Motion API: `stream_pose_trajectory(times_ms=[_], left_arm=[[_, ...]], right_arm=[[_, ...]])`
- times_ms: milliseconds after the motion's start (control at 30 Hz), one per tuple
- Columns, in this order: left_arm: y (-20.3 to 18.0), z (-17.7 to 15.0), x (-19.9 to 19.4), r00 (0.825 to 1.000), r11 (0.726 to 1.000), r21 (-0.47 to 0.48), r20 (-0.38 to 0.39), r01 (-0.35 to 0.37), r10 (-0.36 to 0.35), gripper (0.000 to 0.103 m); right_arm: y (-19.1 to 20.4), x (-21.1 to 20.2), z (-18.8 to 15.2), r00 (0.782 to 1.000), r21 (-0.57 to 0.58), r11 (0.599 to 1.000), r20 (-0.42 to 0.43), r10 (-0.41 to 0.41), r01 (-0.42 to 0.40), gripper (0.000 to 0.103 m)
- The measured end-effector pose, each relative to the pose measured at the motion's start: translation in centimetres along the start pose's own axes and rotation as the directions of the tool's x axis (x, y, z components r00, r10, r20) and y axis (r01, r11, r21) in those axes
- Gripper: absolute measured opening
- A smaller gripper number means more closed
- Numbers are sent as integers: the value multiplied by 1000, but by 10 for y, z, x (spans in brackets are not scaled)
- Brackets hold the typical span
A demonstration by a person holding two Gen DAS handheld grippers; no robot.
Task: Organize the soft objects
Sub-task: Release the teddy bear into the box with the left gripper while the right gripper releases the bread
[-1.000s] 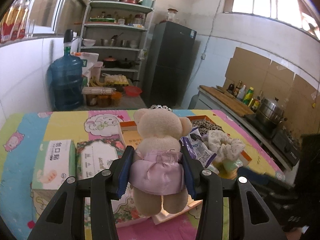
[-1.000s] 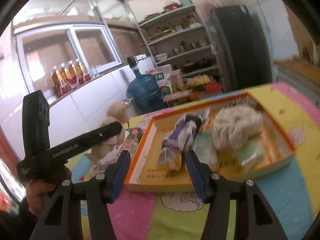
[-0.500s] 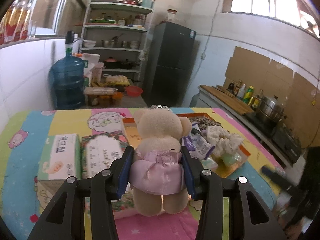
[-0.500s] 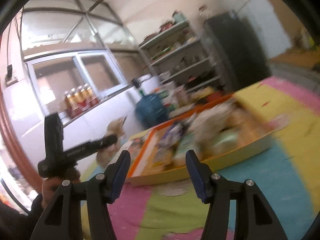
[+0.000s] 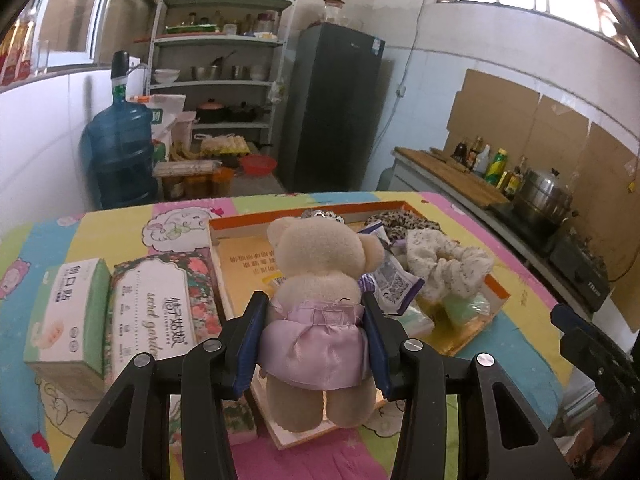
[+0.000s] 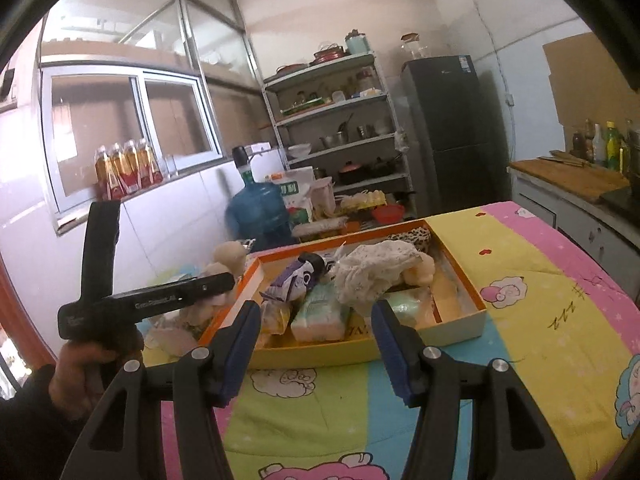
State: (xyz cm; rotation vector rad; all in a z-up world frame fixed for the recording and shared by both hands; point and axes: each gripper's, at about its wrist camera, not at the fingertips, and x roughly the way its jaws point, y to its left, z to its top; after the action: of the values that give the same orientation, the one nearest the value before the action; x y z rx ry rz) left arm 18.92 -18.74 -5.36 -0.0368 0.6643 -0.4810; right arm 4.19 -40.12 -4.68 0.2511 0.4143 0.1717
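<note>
**Bear held over the near-left corner of the tray**

The teddy bear [image 5: 320,300] is clamped at its waist by the jaws of the left gripper [image 5: 316,340], upright, long axis vertical, its back to the camera and its face toward the far shelves. The orange tray [image 5: 496,286] of soft things lies just beyond and to the right on the bench [image 5: 120,224]. The right gripper [image 6: 316,344], jaws apart and empty, is seen near the tray's near edge.

The right claw [image 6: 316,340] has backed away from the orange box [image 6: 460,320].
</note>
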Motion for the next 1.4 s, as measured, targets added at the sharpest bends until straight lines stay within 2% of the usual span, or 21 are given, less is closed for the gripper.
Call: stream_pose_trajectory(times_ms=[367, 600, 1000, 1400], left_arm=[[-4, -2, 34, 997, 1000, -12, -81, -8, 7, 54], [-4, -2, 35, 998, 1000, -2, -62, -15, 14, 69], [-2, 1, 10, 1000, 1000, 5, -10, -10, 10, 70], [7, -4, -36, 998, 1000, -11, 54, -7, 8, 70]], right_arm=[[-7, 18, -1, 999, 7, 1000, -34, 13, -13, 58], [-7, 26, 0, 999, 12, 1000, -48, 18, -17, 58], [8, 29, 5, 998, -10, 999, -49, 32, -33, 58], [43, 23, 12, 998, -58, 997, -39, 55, -58, 58]])
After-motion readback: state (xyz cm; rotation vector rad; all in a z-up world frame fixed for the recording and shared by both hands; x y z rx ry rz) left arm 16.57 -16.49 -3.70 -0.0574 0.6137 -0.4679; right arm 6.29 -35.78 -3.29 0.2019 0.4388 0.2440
